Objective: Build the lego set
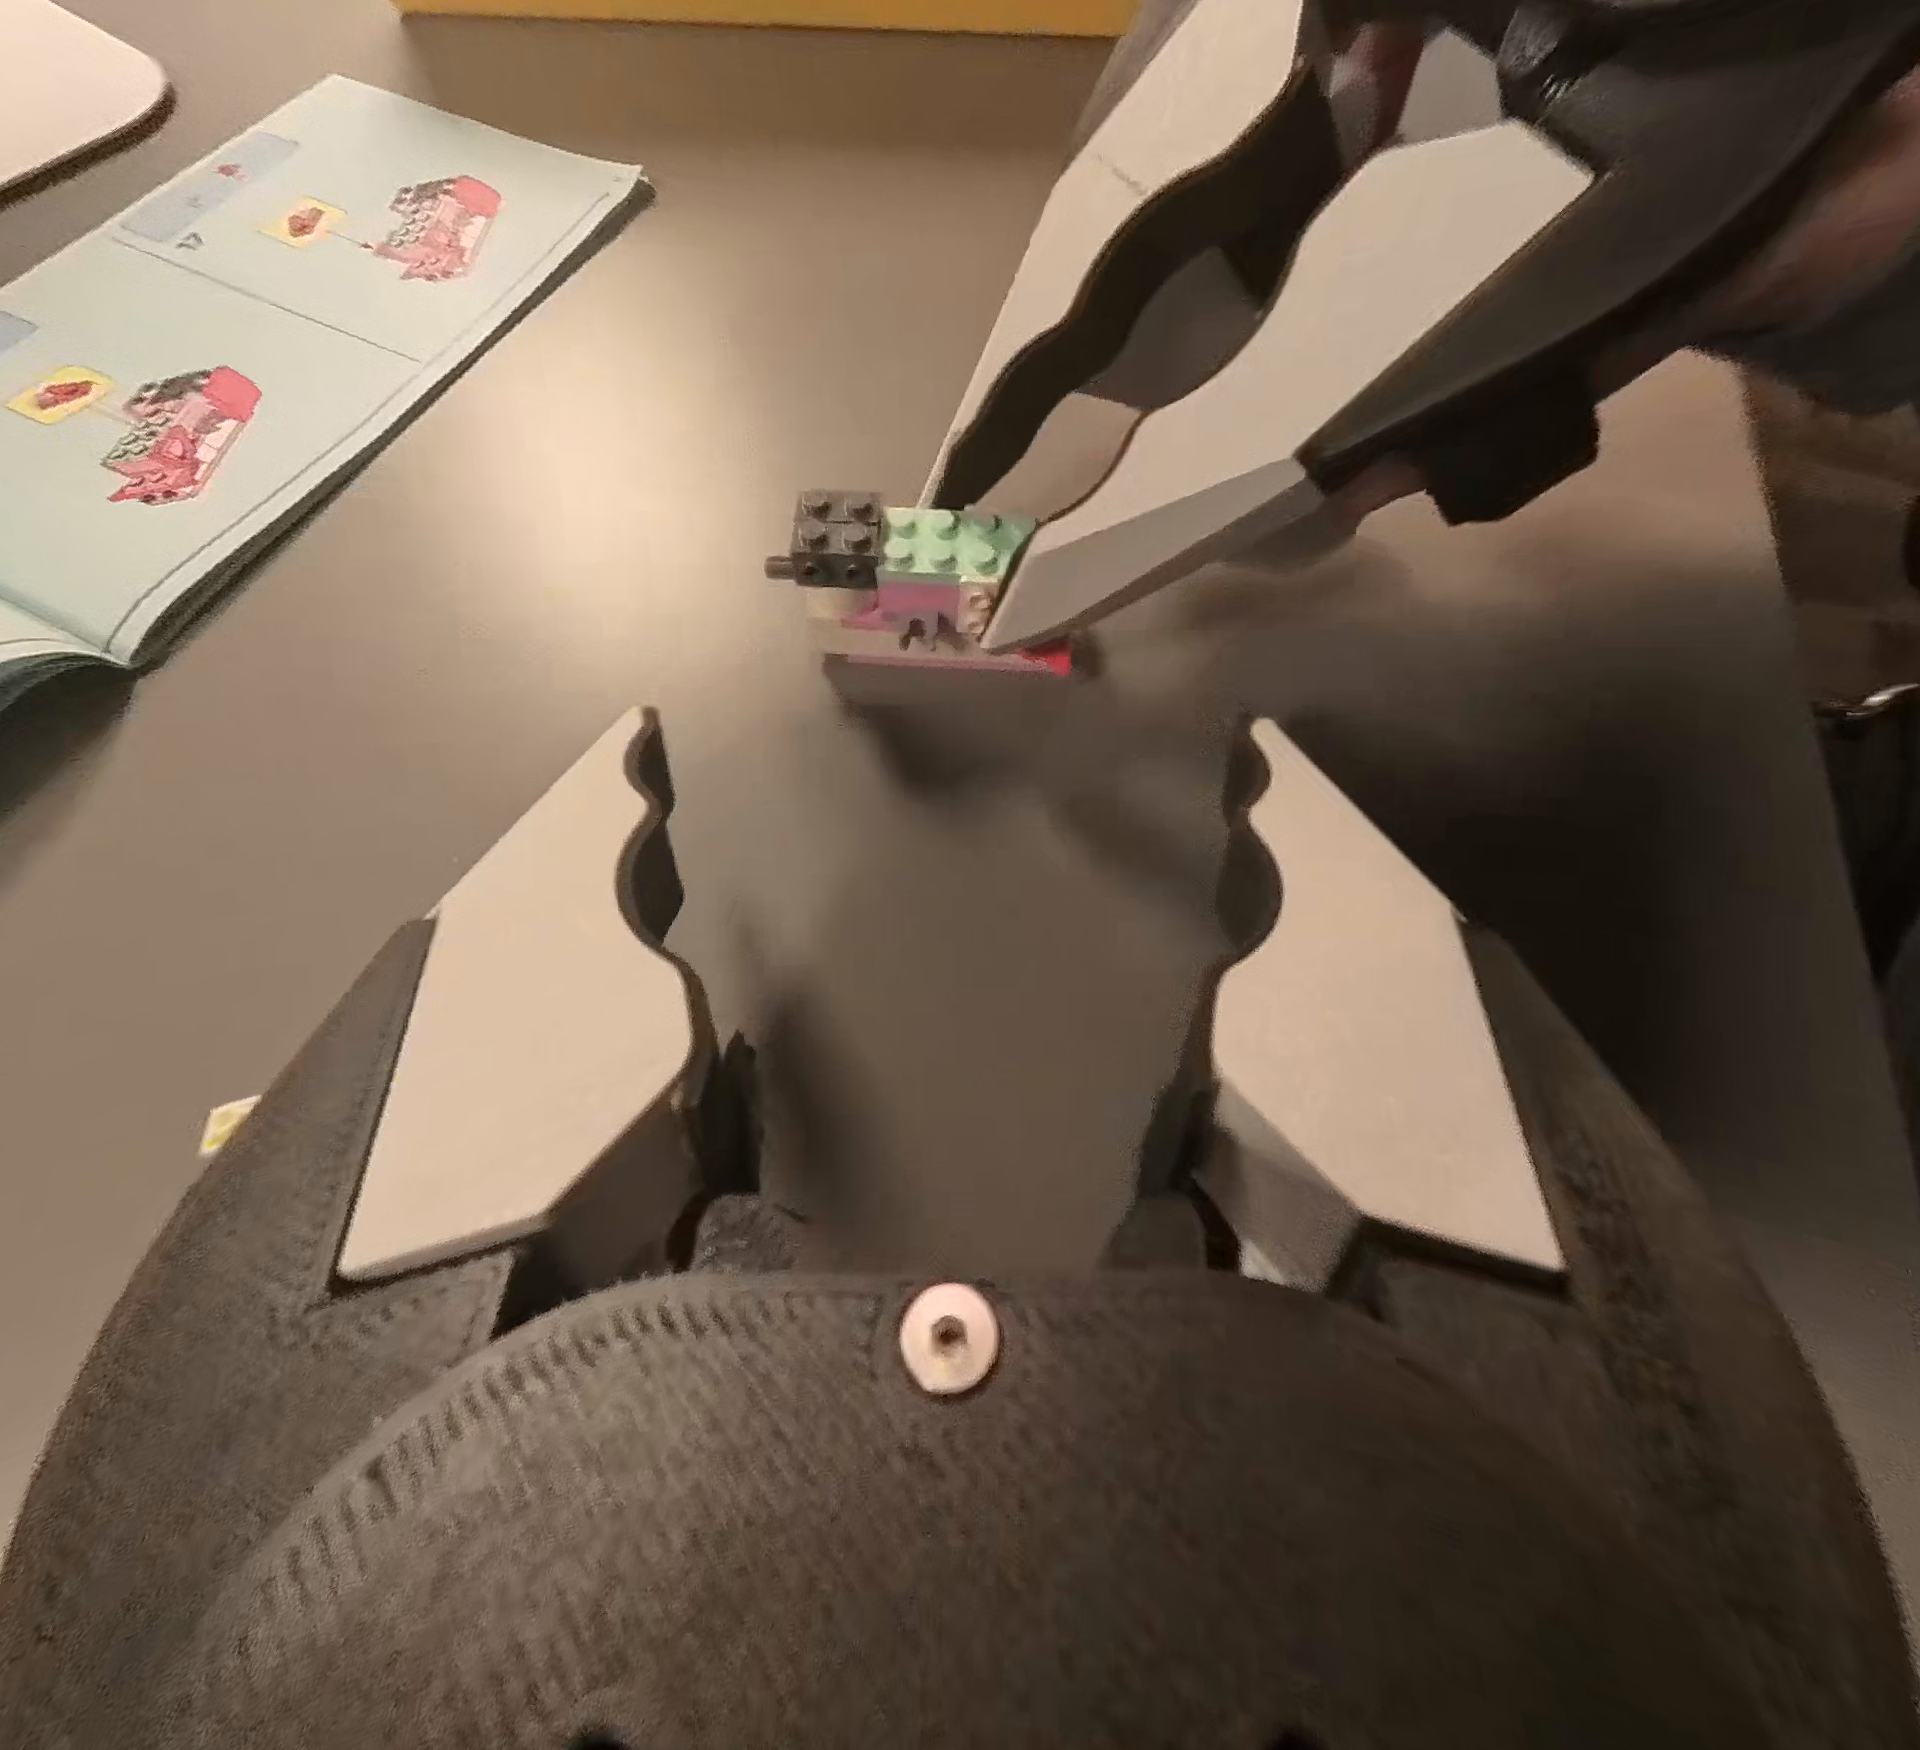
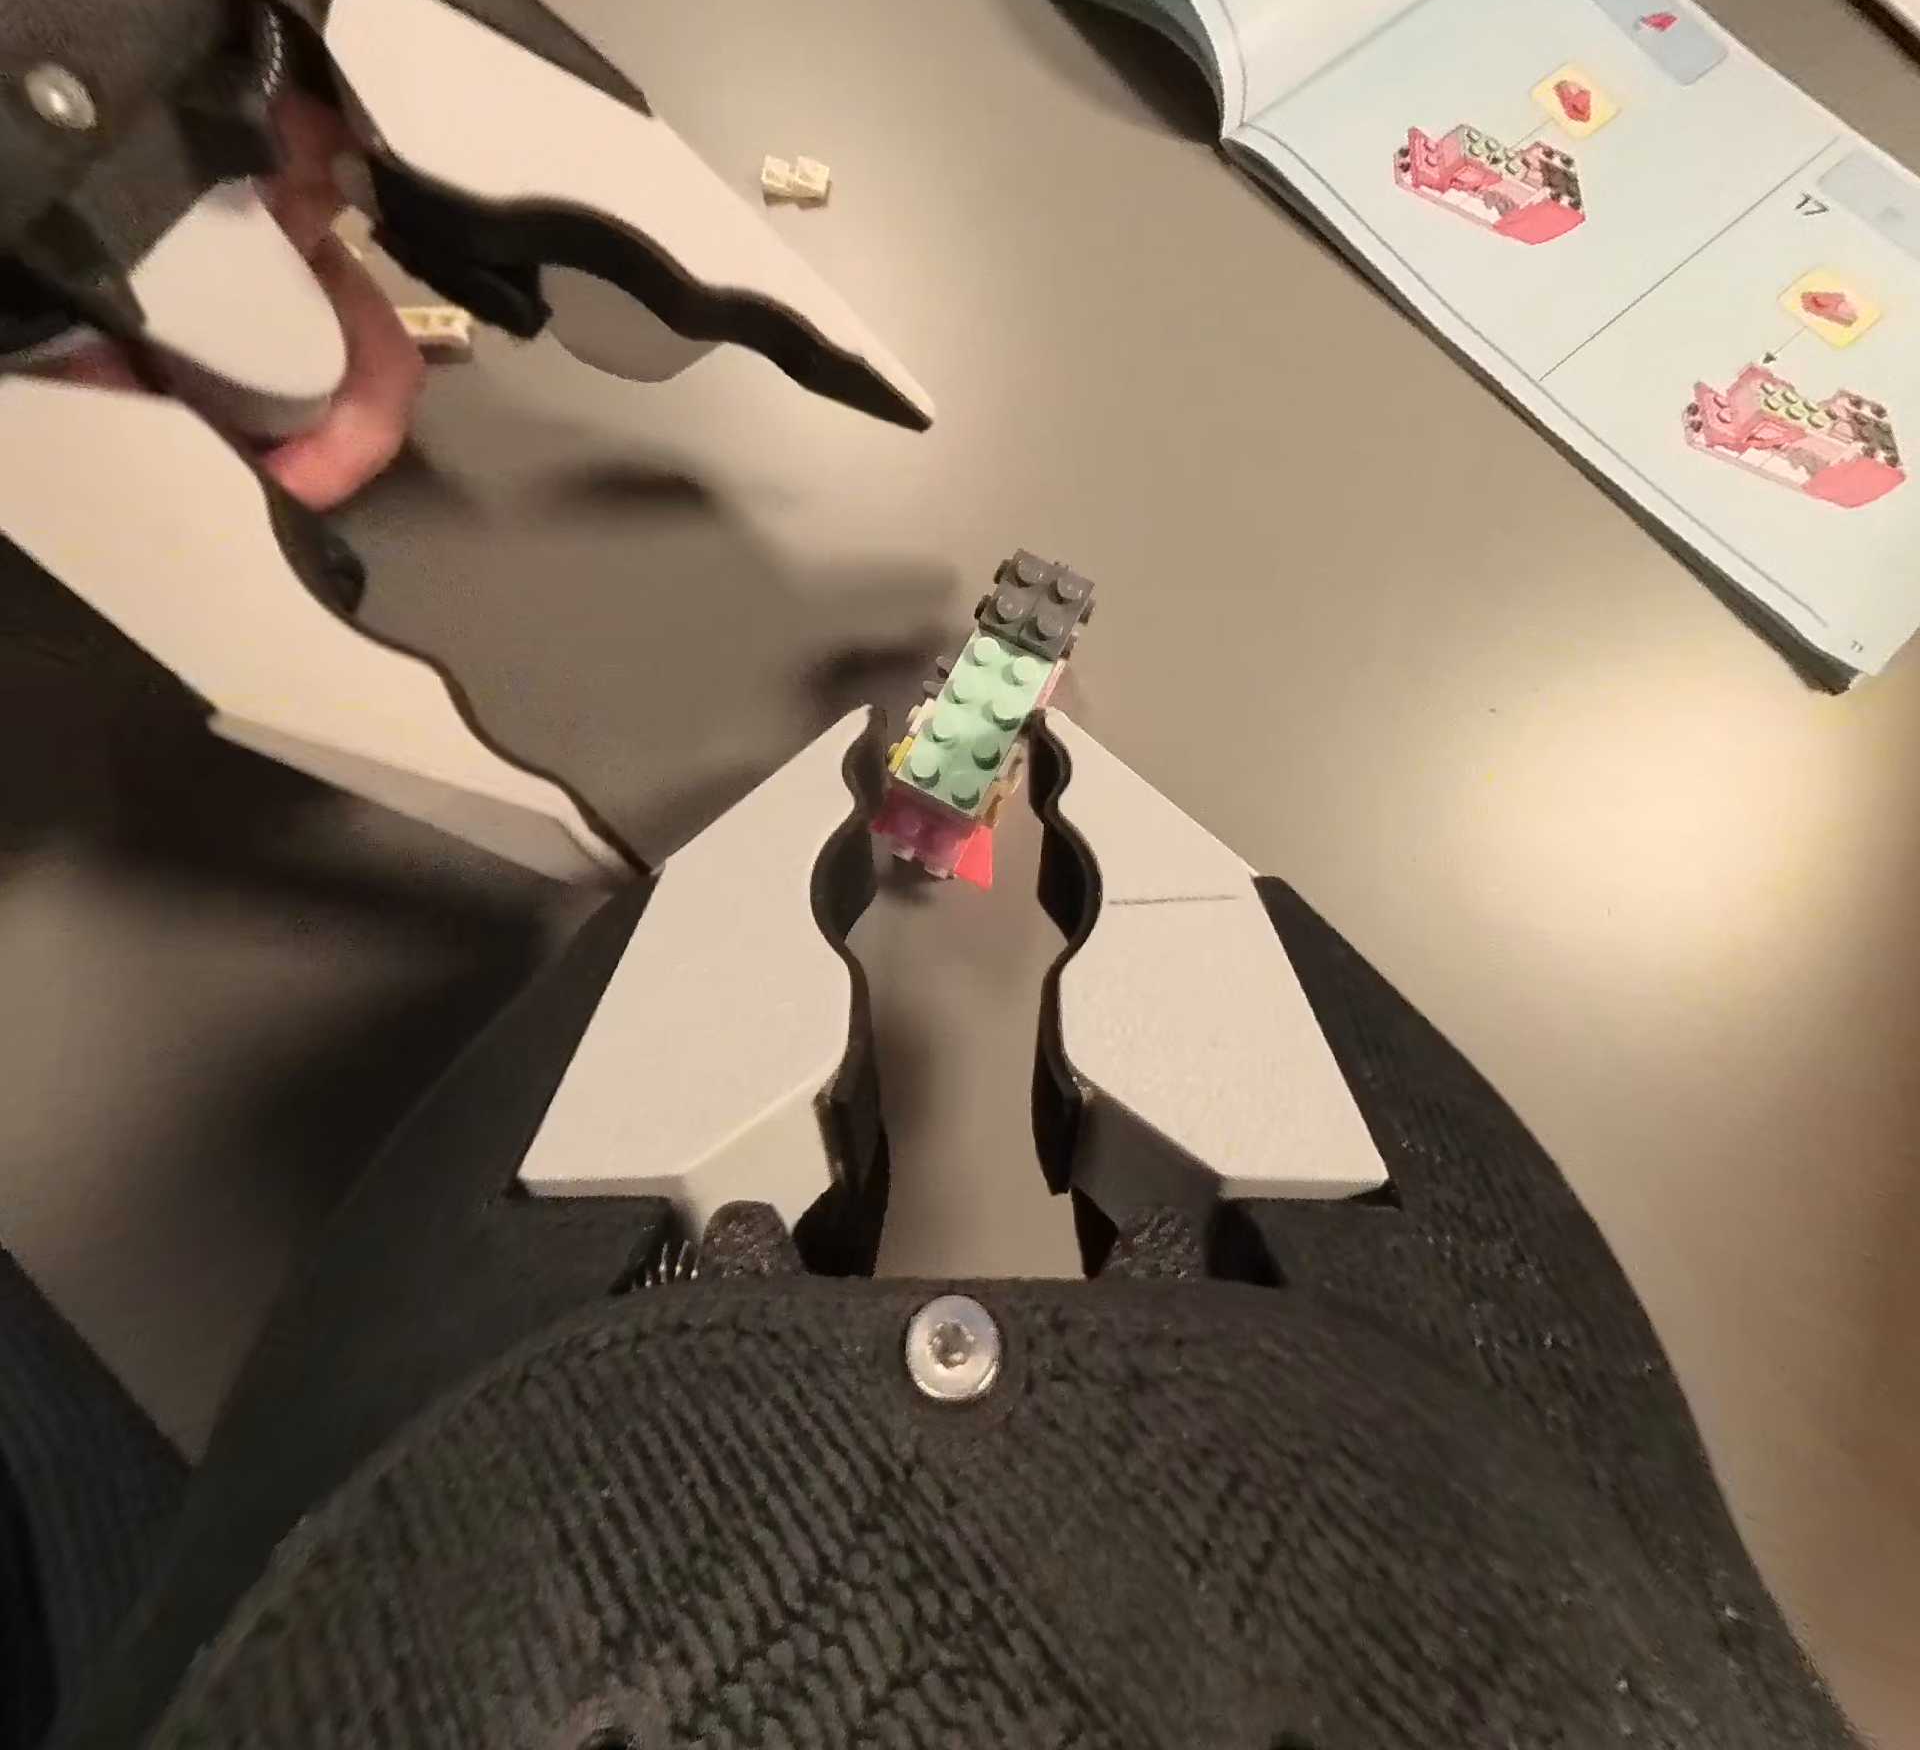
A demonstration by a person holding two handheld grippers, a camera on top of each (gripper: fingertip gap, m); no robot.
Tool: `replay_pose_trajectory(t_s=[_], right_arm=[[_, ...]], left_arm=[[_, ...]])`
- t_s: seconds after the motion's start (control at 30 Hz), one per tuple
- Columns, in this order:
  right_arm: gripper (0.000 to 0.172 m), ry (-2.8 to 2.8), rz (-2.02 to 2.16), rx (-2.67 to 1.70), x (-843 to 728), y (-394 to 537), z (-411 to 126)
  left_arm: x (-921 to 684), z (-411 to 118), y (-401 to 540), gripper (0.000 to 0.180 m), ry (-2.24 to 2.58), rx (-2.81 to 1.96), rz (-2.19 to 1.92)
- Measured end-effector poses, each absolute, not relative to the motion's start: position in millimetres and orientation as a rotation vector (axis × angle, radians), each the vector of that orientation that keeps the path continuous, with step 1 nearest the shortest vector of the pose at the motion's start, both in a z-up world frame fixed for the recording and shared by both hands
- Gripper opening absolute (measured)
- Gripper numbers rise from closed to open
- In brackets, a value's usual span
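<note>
Left gripper [image 1: 951, 724]: fingers spread wide apart with only bare surface between them, nothing in its grasp; seen from the right wrist view it hangs tilted at the upper left, blurred.
Right gripper [image 2: 951, 724]: reaches in from the right, angled down; its fingertips are narrowed onto a small brick model [image 2: 987, 713], one on each side.
Hand [image 2: 332, 391]: fingers wrapped around the left gripper's handle.

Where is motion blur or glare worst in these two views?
Left wrist view: table beneath the left gripper smears; brick model stays fairly sharp; warm glare beside it. Right wrist view: left gripper and hand blurred; booklet crisp.
</note>
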State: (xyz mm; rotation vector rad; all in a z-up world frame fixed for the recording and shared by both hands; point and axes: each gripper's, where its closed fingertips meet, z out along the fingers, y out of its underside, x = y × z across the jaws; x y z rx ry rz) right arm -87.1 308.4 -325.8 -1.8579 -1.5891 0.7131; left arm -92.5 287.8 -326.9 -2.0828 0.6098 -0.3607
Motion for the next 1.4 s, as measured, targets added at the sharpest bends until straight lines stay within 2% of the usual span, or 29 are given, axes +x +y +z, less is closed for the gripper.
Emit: replay_pose_trajectory(t_s=[0.23, 0.33, 0.4, 0.6, 0.73, 1.0, 1.07, 1.17, 1.23, 1.3, 1.4], right_arm=[[0.023, -1.419, 0.976, -1.879, -97.6, 308.4, -306.2], [0.023, -1.368, 1.097, -1.834, -103.5, 301.0, -288.4], [0.023, -1.375, 1.129, -1.812, -105.8, 295.4, -281.4], [0.023, -1.466, 1.114, -1.773, -110.1, 281.4, -277.4], [0.023, -1.501, 1.127, -1.75, -110.6, 273.7, -271.9], [0.027, -1.527, 1.097, -1.685, -107.2, 274.3, -263.9], [0.042, -1.499, 0.998, -1.636, -91.9, 296.7, -252.9], [0.036, -1.406, 0.965, -1.579, -52.5, 336.7, -228.0], [0.035, -1.467, 0.909, -1.613, -26.4, 353.0, -240.0], [0.032, -1.616, 0.814, -1.697, -4.7, 358.3, -274.5], [0.03, -1.793, 0.883, -1.742, 3.7, 338.7, -313.7]], left_arm=[[-92.6, -318.1, 297.4, 0.107, 0.531, -2.028, -0.235], [-93.9, -313.3, 299.2, 0.099, 0.503, -1.999, -0.212], [-95.9, -311.2, 300.0, 0.082, 0.49, -1.985, -0.19], [-98.5, -312.0, 301.4, 0.082, 0.477, -1.991, -0.162], [-97.9, -307.5, 300.9, 0.069, 0.492, -1.952, -0.141], [-96.4, -301.2, 300.0, 0.068, 0.503, -1.907, -0.147], [-98.6, -298.4, 299.7, 0.068, 0.487, -1.893, -0.164], [-98.5, -287.5, 298.4, 0.068, 0.463, -1.833, -0.223], [-94.4, -279.9, 296.3, 0.068, 0.459, -1.786, -0.283], [-91.8, -277.4, 295.6, 0.068, 0.455, -1.766, -0.316], [-90.5, -277.5, 295.6, 0.068, 0.463, -1.759, -0.318]])
